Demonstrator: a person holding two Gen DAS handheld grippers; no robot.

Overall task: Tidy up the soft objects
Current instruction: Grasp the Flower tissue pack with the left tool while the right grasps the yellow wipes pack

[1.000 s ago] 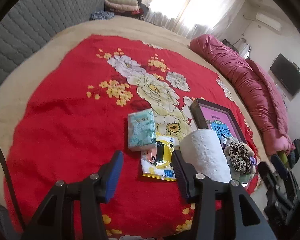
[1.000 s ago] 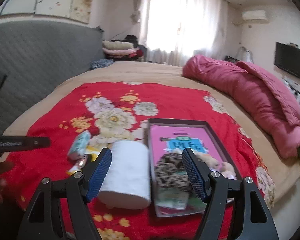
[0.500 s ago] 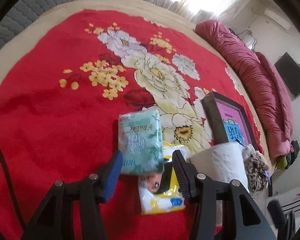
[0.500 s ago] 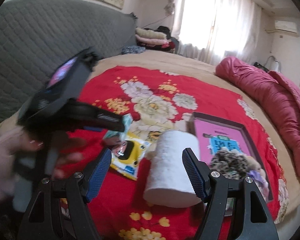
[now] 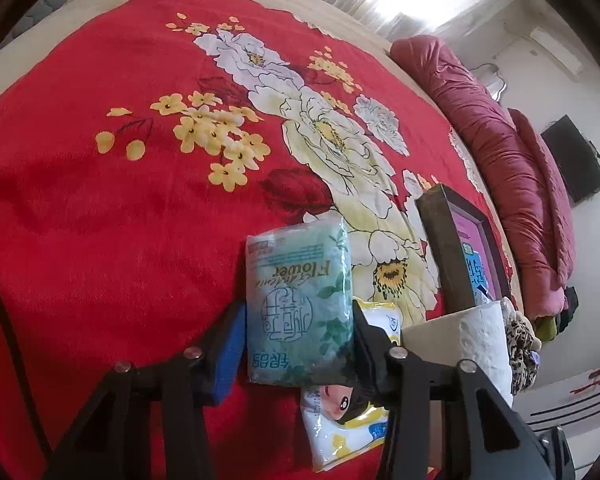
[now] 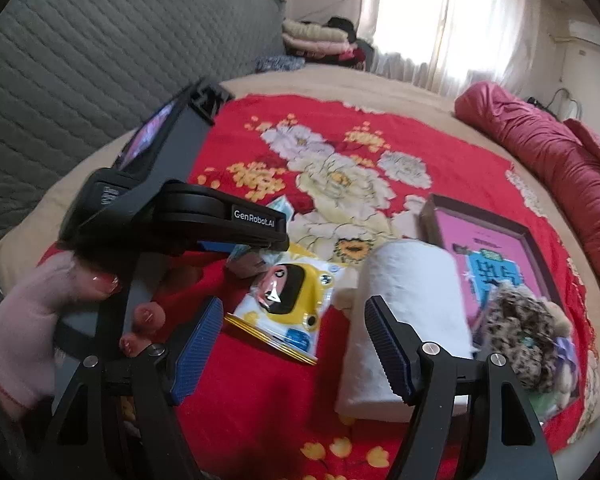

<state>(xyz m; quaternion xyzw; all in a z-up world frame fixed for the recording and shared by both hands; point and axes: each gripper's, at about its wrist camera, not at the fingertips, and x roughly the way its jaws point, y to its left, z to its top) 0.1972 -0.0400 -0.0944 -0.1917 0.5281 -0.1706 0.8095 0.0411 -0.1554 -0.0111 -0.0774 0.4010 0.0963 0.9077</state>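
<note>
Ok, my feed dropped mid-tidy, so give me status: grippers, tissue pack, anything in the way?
Left gripper closing around green tissue pack. Right gripper open, empty. Pack overlaps yellow wipes packet; paper roll close beside.

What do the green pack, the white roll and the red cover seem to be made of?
Green pack: thin glossy plastic film, wrinkled and shiny, probably tissues inside. White roll: soft embossed paper, matt and dimpled, likely toilet paper. Red cover: plush fabric, judging by its fuzzy, slightly mottled surface and printed flowers.
</note>
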